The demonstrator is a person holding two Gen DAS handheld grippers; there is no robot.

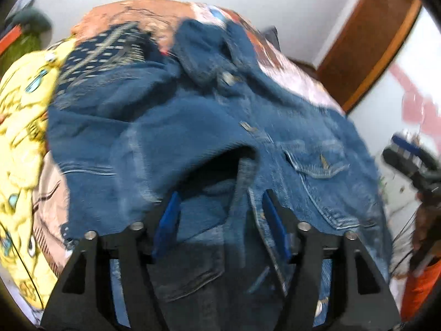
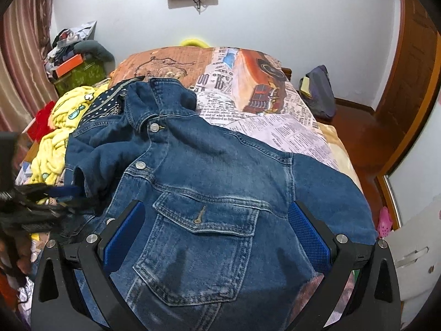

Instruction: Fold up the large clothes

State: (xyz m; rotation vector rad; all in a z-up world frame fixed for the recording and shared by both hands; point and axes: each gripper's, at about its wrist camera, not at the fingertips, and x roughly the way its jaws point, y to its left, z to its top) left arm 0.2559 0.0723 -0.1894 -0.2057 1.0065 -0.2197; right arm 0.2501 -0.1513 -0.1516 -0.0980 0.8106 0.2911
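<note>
Denim jacket (image 2: 209, 165): front up on the bed (image 2: 289, 127), collar toward the far wall, chest pocket (image 2: 198, 251) nearest.
Yellow blanket (image 2: 63, 127): bunched at the jacket's left.
Left gripper (image 1: 220, 215): jaws apart, placket edge between them; contact not discernible, view blurred.
Right gripper (image 2: 217, 237): jaws spread wide, straddling the pocket, gripping nothing.

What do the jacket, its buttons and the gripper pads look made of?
Jacket: blue denim, matte, washed and faded; contrast topstitching and a woven look show it.
Buttons: likely metal, shiny silver glint.
Right gripper pads: blue, with a fine mesh or dimpled texture, probably rubber or foam; hard to tell. Left gripper pads look the same blue, blurred.
</note>
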